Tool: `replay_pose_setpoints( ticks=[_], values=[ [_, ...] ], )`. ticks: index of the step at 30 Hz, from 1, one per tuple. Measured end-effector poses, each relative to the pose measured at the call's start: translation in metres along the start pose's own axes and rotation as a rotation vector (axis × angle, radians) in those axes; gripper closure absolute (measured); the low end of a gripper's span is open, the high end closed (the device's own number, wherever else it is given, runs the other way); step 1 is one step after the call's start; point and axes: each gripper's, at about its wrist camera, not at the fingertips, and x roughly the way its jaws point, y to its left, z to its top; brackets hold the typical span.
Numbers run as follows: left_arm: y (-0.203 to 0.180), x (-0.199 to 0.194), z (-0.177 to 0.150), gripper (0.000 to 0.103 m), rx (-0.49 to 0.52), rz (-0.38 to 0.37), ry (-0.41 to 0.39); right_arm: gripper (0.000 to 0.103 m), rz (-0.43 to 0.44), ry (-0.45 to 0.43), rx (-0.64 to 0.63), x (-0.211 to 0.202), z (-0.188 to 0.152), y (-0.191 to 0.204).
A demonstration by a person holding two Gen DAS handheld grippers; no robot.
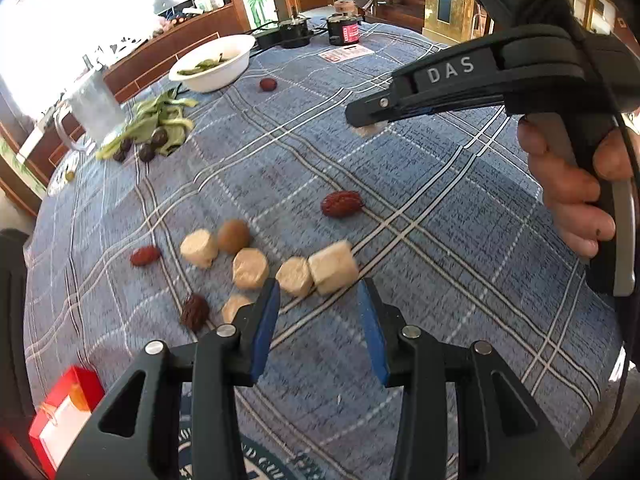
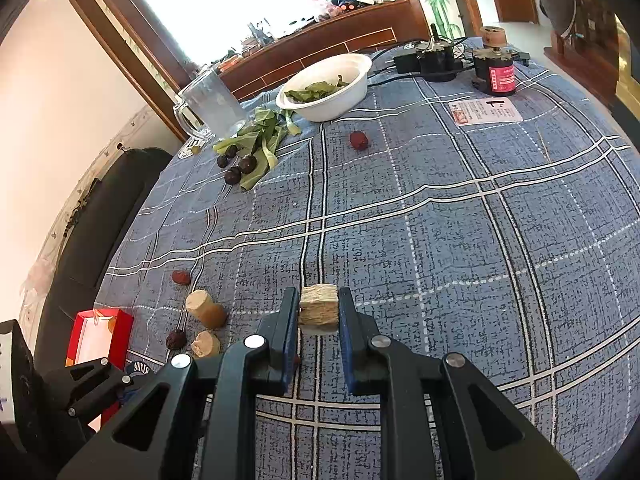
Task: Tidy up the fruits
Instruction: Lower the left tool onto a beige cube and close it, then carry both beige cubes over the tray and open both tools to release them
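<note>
Several pale cut fruit chunks (image 1: 250, 268) lie together on the blue checked tablecloth (image 1: 440, 240), with a brown round fruit (image 1: 234, 235) and a dark wrinkled one (image 1: 195, 312) among them. Red dates (image 1: 342, 203) lie scattered around. My left gripper (image 1: 320, 288) is open just short of a pale cube-shaped chunk (image 1: 334, 272), and its pads do not touch it. My right gripper (image 2: 319, 316) is shut on another pale fibrous chunk (image 2: 319, 314), held above the cloth. In the left wrist view the right gripper (image 1: 366, 120) hangs at the upper right, in a person's hand (image 1: 568, 184).
A white bowl (image 2: 324, 88) with greens, a glass mug (image 2: 208, 104), loose leaves (image 2: 260, 140) and dark plums (image 2: 240, 166) sit at the far left. Two small motors (image 2: 496, 68) and a card (image 2: 484, 111) are at the far edge. A red box (image 2: 100, 336) stands near left.
</note>
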Motion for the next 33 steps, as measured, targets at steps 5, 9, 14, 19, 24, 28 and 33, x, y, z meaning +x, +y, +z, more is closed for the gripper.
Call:
replay_pose_setpoints(
  ticks=[5, 9, 14, 19, 24, 28, 33],
  values=[
    [-0.015, 0.012, 0.012, 0.061, 0.053, -0.006, 0.011, 0.085, 0.009, 0.002, -0.001, -0.001, 0.000, 0.000],
    [-0.014, 0.019, 0.015, 0.062, 0.059, 0.026, 0.016, 0.085, 0.017, 0.023, 0.005, 0.003, 0.000, -0.001],
    [-0.020, 0.019, 0.012, 0.065, 0.089, 0.063, 0.005, 0.085, 0.017, 0.035, 0.016, 0.006, 0.000, -0.002],
    [-0.021, 0.028, 0.011, 0.065, 0.117, 0.110, 0.005, 0.085, 0.022, 0.028, 0.017, 0.004, 0.000, -0.002],
    [-0.014, 0.033, 0.017, 0.067, 0.088, 0.103, 0.014, 0.085, 0.024, 0.028, 0.018, 0.003, 0.000, -0.003],
    [-0.014, 0.032, 0.015, 0.069, 0.086, 0.101, 0.009, 0.085, 0.027, 0.026, 0.016, 0.003, -0.001, -0.003],
    [-0.012, 0.020, 0.013, 0.069, 0.027, 0.102, -0.024, 0.085, 0.038, 0.022, 0.006, 0.001, -0.002, 0.001]
  ],
)
